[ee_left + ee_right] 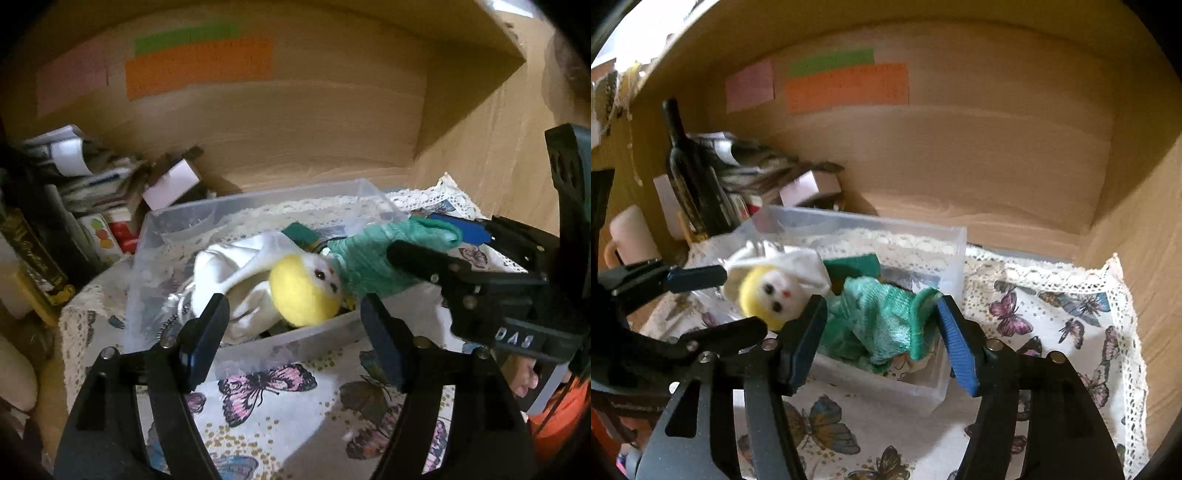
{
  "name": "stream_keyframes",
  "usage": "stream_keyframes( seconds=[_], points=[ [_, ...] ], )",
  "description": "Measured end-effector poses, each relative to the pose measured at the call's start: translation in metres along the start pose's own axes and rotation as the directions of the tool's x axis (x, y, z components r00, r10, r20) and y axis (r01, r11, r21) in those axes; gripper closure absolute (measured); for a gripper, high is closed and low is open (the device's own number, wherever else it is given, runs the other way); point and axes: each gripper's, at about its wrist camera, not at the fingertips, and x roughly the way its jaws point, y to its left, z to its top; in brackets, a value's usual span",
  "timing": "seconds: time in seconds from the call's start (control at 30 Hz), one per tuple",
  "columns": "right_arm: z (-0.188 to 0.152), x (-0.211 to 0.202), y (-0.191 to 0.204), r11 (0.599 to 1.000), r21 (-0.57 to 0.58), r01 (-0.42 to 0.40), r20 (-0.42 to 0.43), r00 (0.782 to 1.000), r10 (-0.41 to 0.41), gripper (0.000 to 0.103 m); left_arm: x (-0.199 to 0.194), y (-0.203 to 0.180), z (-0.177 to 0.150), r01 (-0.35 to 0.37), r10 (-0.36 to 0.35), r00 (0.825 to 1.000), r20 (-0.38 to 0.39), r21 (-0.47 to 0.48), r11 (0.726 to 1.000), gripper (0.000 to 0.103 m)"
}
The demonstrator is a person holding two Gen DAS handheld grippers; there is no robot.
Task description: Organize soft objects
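A soft doll with a yellow head [306,293], white face and green knitted dress [373,262] lies in a clear plastic bin [317,332] on the butterfly cloth. A white cloth [236,280] lies by its head. My left gripper [295,325] is open, just in front of the bin, level with the doll's head. My right gripper [882,332] is open and spans the green dress [882,317]; in the left wrist view its fingers [417,258] touch the dress. The doll's head [772,295] and the bin [916,387] also show in the right wrist view.
The bin stands inside a wooden shelf compartment [295,140] with coloured paper notes [199,66] on its back wall. A dark bottle [687,173], stacked papers and small boxes [110,192] crowd the left. The lace-edged butterfly cloth [1052,314] extends to the right wall.
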Motion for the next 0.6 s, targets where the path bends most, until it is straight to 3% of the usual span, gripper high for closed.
stream_keyframes(
  seconds=[0.23,0.33,0.4,0.5,0.6],
  points=[
    [0.008,-0.053,0.005,1.0,0.006,-0.012,0.138,0.99,0.011,0.032,-0.057,0.0,-0.001,-0.037,0.038,0.989,0.144,-0.006,0.999,0.019],
    [0.008,-0.08,0.008,1.0,0.014,-0.021,0.205,0.979,0.017,0.019,-0.086,0.0,-0.003,-0.07,0.071,0.971,0.23,-0.013,0.997,0.005],
    [0.007,-0.096,0.01,1.0,0.014,-0.018,0.244,0.97,0.014,0.014,-0.104,-0.002,-0.004,-0.088,0.092,0.952,0.29,-0.027,0.996,0.001],
    [0.005,-0.115,0.016,1.0,0.007,-0.015,0.293,0.956,0.012,0.002,-0.126,-0.002,-0.005,-0.101,0.109,0.931,0.348,-0.042,0.994,0.0],
    [0.001,-0.132,0.023,1.0,-0.003,0.0,0.334,0.942,0.001,0.0,-0.14,-0.006,-0.009,-0.104,0.115,0.919,0.378,-0.049,0.993,0.0]
  ],
)
